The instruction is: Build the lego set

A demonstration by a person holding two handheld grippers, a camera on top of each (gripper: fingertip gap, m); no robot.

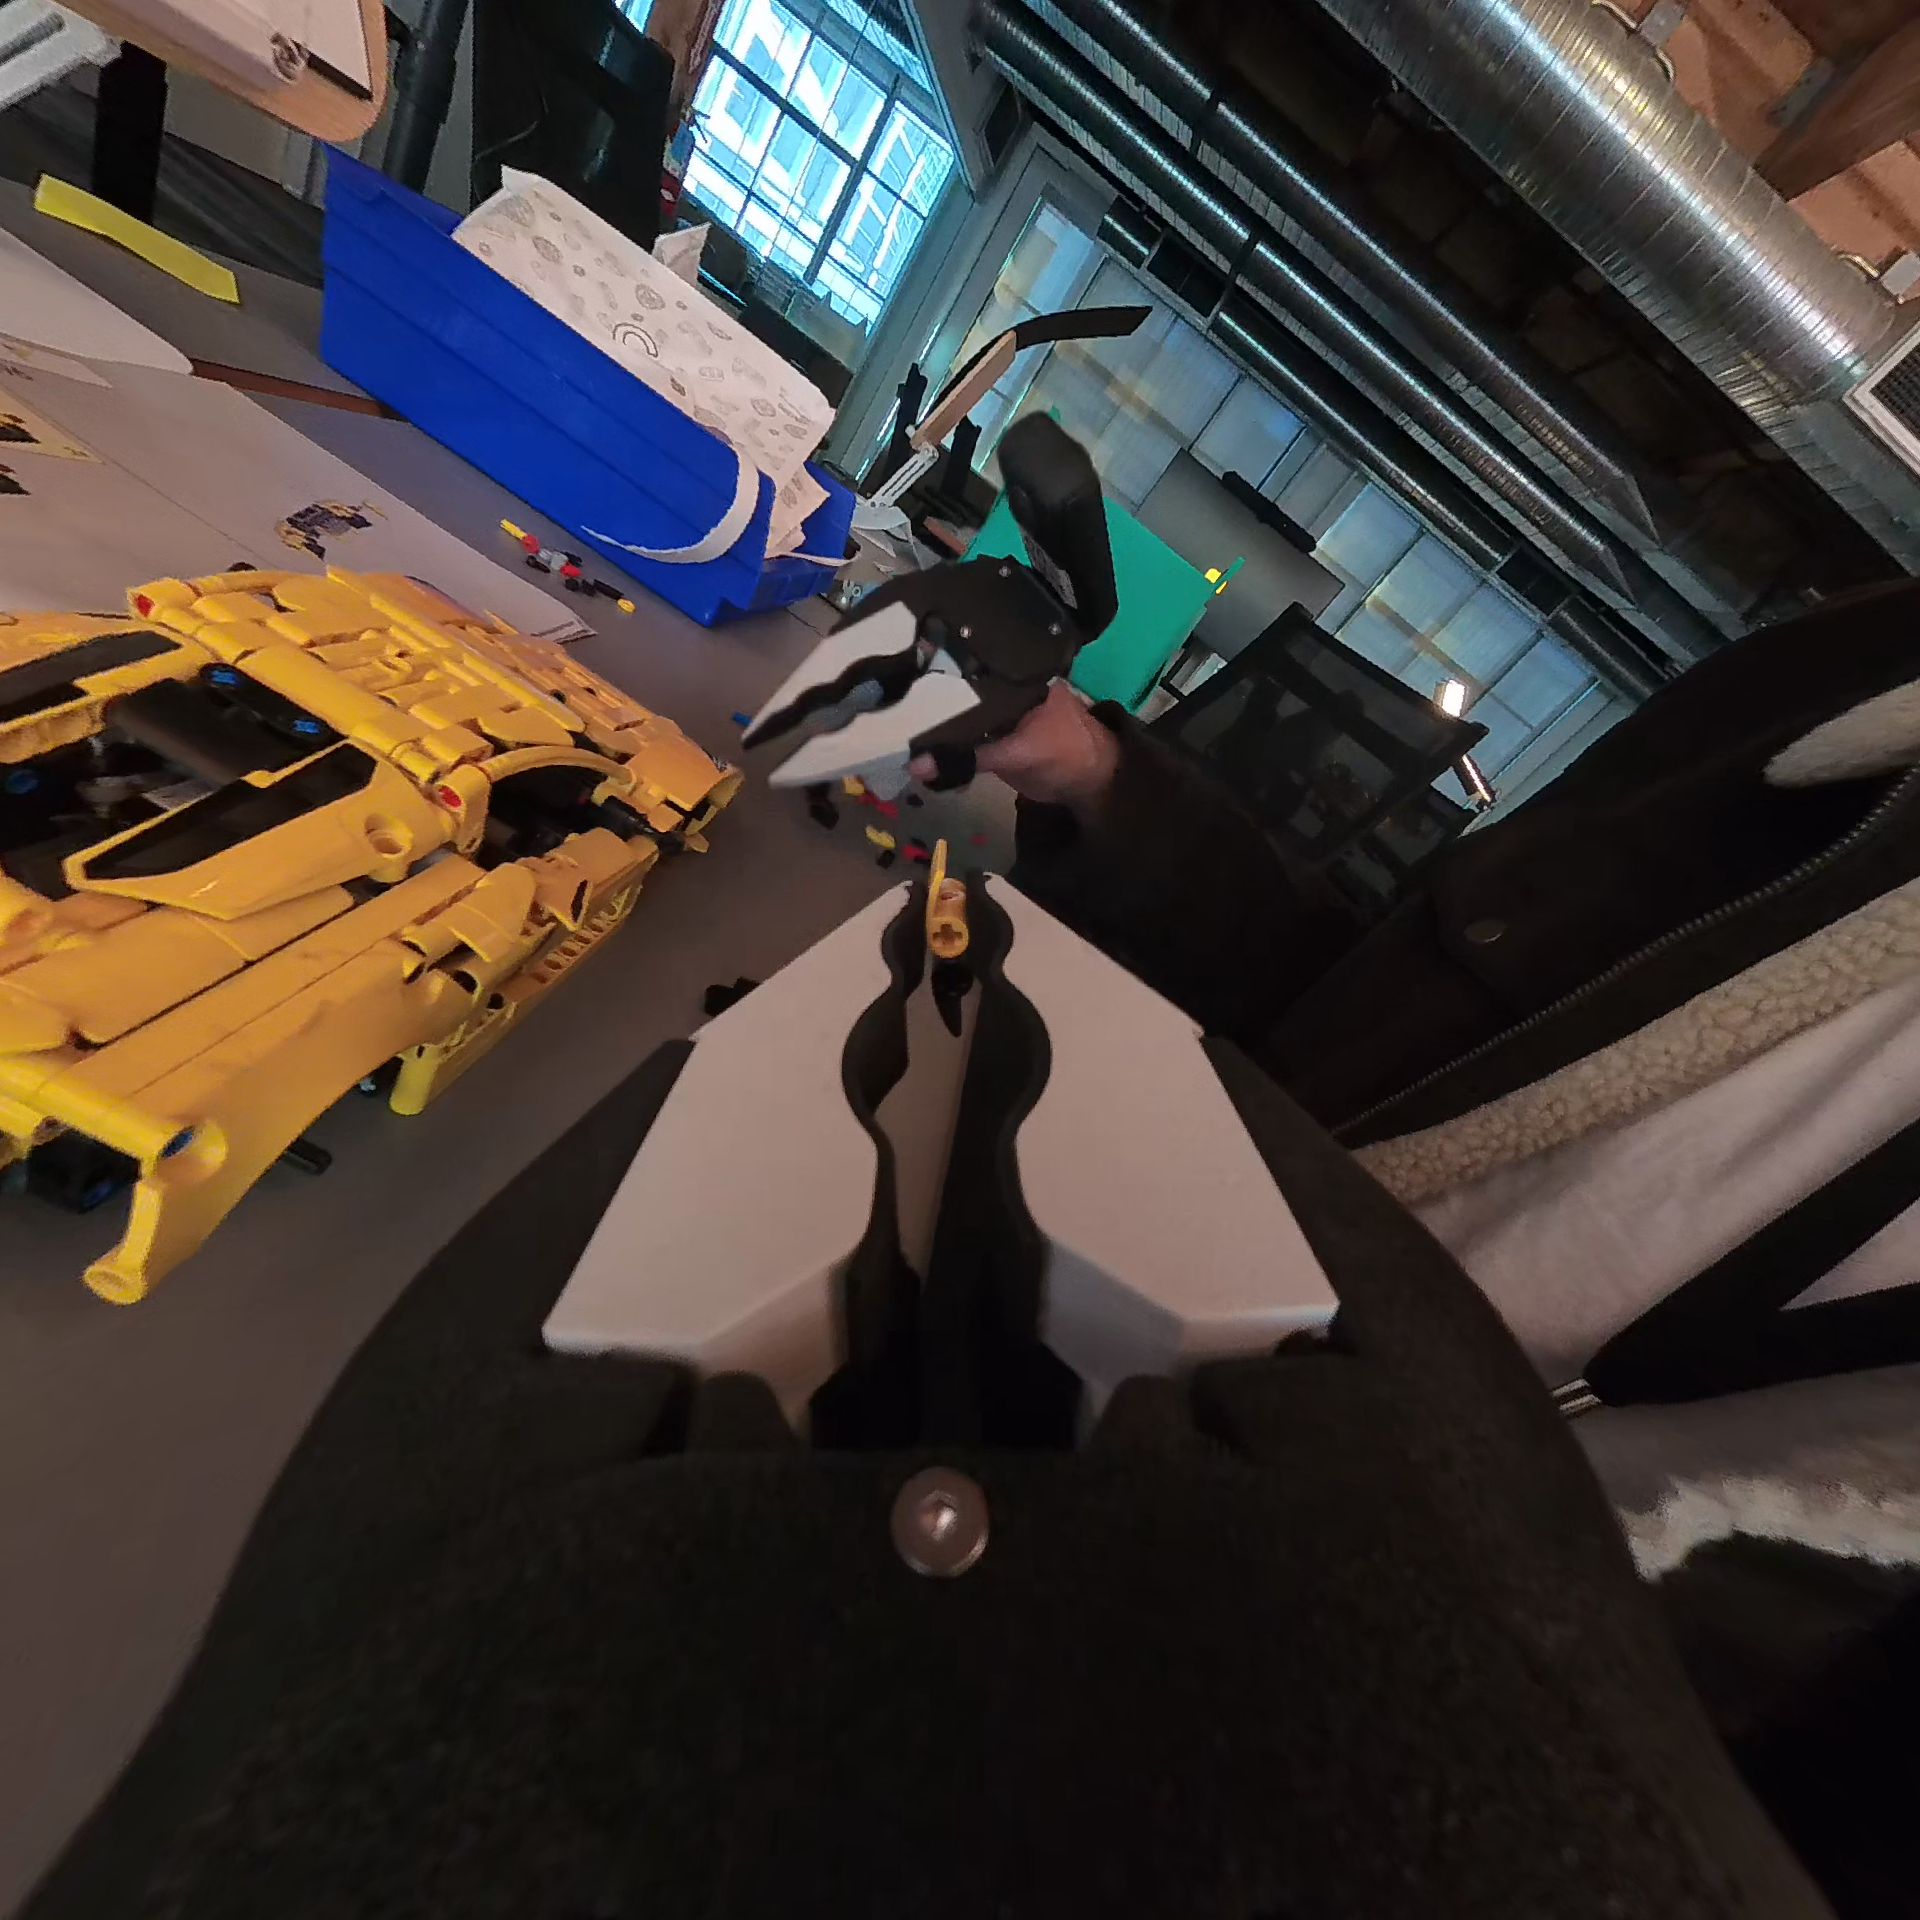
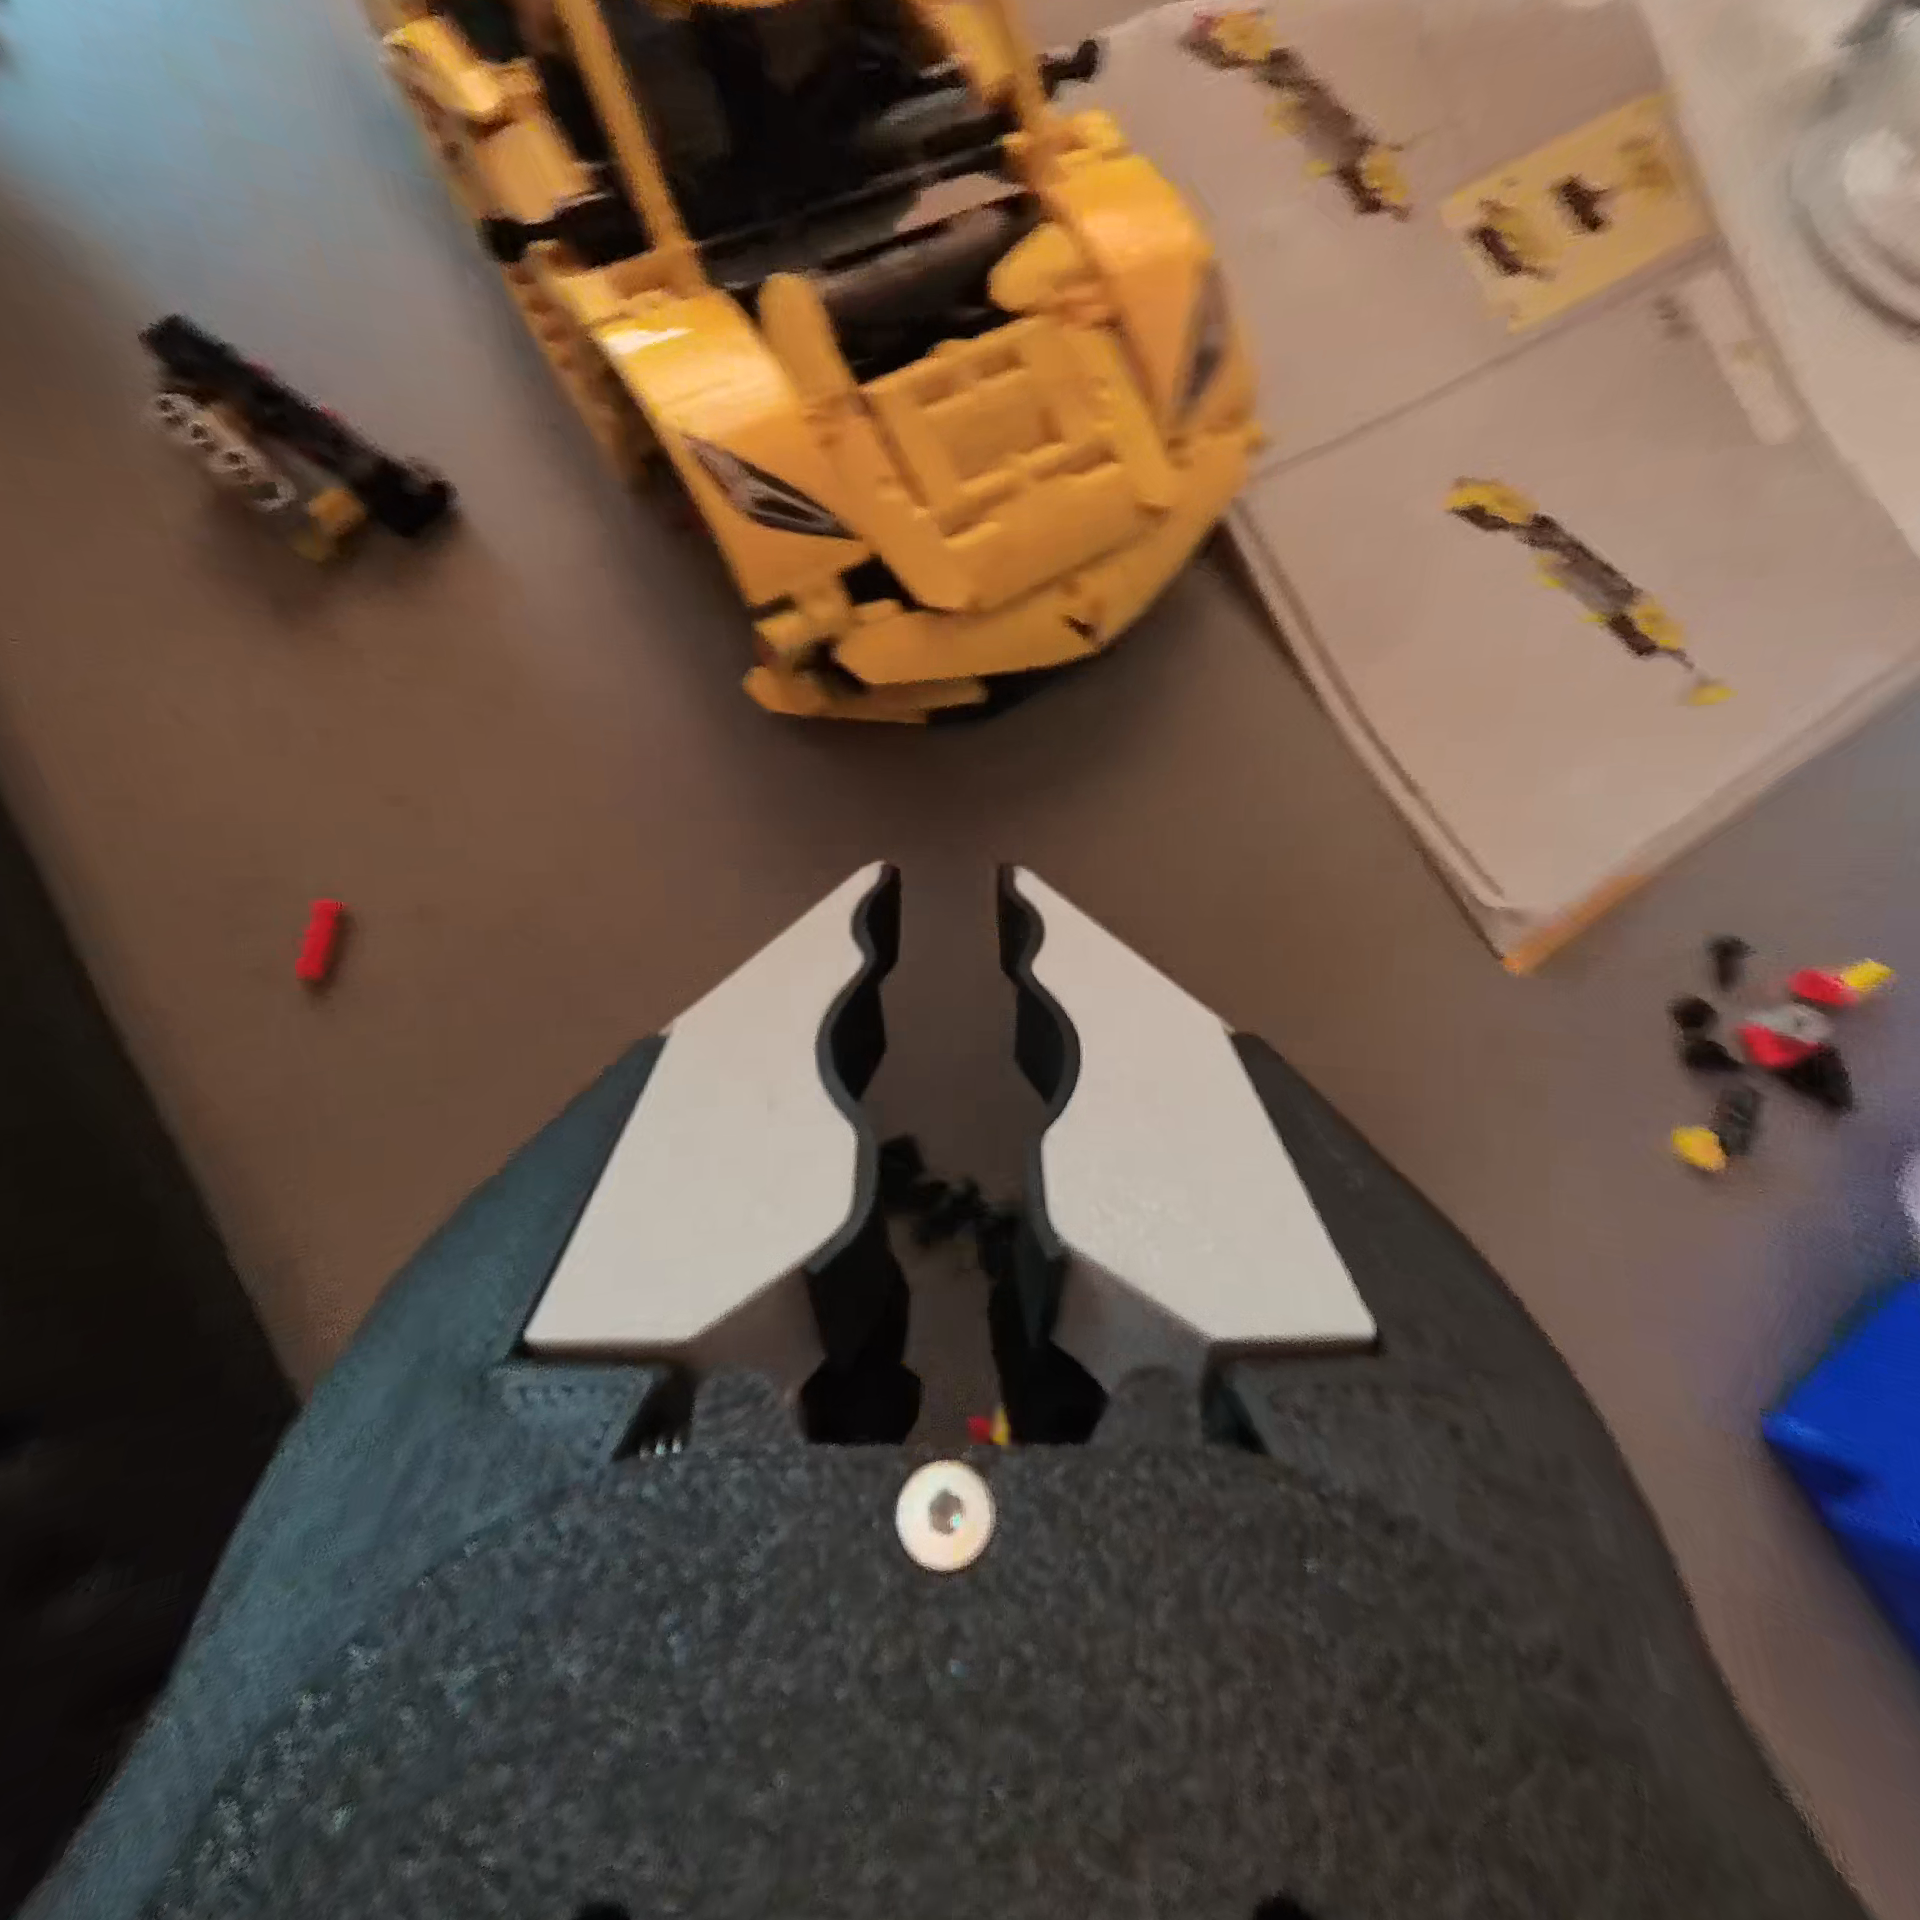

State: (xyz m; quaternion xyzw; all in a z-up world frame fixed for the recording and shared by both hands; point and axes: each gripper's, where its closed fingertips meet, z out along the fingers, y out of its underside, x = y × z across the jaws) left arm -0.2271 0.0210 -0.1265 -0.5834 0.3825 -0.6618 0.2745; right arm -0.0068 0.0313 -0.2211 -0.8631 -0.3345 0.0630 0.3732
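On the grey tabletop (image 2: 582,748) sits the yellow Lego car (image 1: 312,831), partly built, black interior parts exposed through the open top. Left wrist view cuts its far end off at the frame edge; right wrist view shows its nose (image 2: 935,499) blurred by motion, rear out of frame.

Left gripper (image 1: 948,904): fingers nearly together, pinching a small yellow Lego piece (image 1: 948,914) at the tips, held up off the table. A dark part hangs just below it between the fingers; shape hard to make out.

Right gripper (image 2: 945,883): jaws parted with a clear gap, nothing between the tips, table visible through it. Pointed at the car's nose, apart from it. In the left wrist view the same gripper (image 1: 790,743) hovers near the car's end, a person's hand (image 1: 1049,743) on its handle; dark jacket sleeve behind.

Loose small pieces, red, black and yellow, lie scattered (image 2: 1766,1049) right of the right gripper; single ones too blurred to tell apart. One red pin (image 2: 318,940) lies alone to the left. A black-and-grey subassembly (image 2: 281,436) lies left of the car, detail smeared.

The open instruction booklet (image 2: 1538,644) lies beside the car, its far corner cut off. The blue bin (image 1: 540,405) holds patterned paper; only a corner (image 2: 1849,1455) shows in the right wrist view.
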